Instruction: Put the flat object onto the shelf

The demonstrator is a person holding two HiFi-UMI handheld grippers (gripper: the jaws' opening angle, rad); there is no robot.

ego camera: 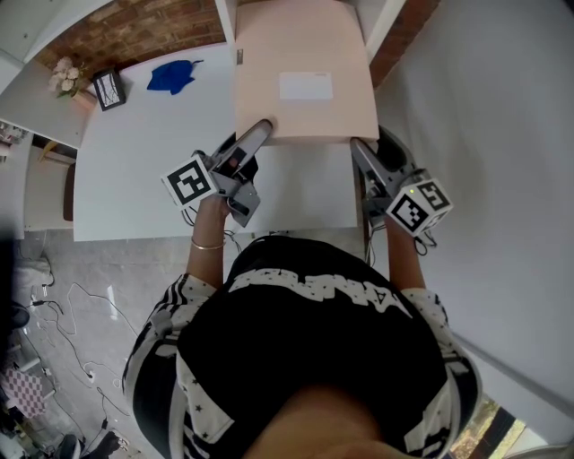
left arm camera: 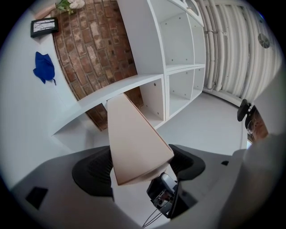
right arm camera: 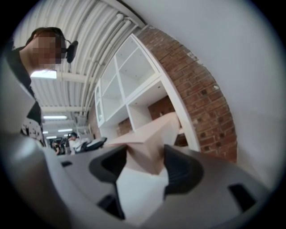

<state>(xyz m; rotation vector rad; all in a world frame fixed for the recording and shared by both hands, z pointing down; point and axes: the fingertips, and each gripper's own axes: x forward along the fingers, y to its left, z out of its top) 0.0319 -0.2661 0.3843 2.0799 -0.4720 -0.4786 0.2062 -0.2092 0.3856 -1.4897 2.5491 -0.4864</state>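
The flat object is a pale pink box with a white label, lying level with its far end between the white shelf's uprights. My left gripper is at its near left corner. In the left gripper view its jaws stand wide around the box's corner and are open. My right gripper is at the near right corner. In the right gripper view it is shut on the box, pads against both faces. The shelf's bays lie ahead.
A white table runs under the box and to the left. On it lie a blue cloth, a small framed picture and flowers. A brick wall backs the shelf. A pale wall stands close on the right.
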